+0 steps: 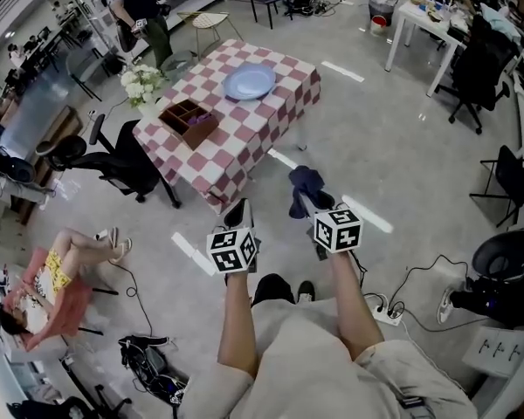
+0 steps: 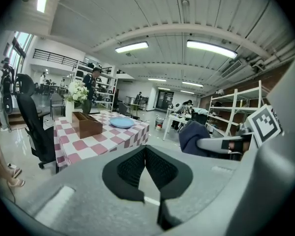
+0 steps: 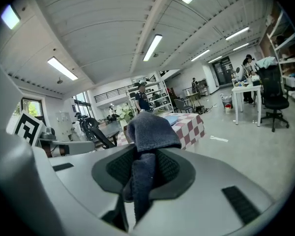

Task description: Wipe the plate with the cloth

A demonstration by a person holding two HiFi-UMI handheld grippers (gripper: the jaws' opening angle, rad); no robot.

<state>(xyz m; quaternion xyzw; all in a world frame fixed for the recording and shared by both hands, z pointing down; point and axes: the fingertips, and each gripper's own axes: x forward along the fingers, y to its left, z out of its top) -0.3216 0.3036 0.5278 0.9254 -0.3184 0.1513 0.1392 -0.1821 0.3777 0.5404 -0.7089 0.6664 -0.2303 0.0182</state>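
A pale blue plate point(image 1: 249, 82) lies on the red-and-white checked table point(image 1: 244, 138), well ahead of me across the floor. My right gripper point(image 1: 301, 201) is shut on a dark blue cloth point(image 1: 306, 182), which bunches above the jaws and hangs down between them in the right gripper view point(image 3: 150, 132). My left gripper point(image 1: 237, 209) is shut with nothing in it; its pads point(image 2: 132, 166) meet at the tips. Both grippers hang in the air over the floor, short of the table. The plate point(image 2: 122, 123) and the cloth point(image 2: 194, 136) also show in the left gripper view.
On the table stand a brown wooden box point(image 1: 189, 120) with compartments and a vase of white flowers point(image 1: 142, 84). A black office chair point(image 1: 113, 160) is at the table's left. A person sits at lower left point(image 1: 44, 286). Cables and a power strip point(image 1: 386, 312) lie on the floor.
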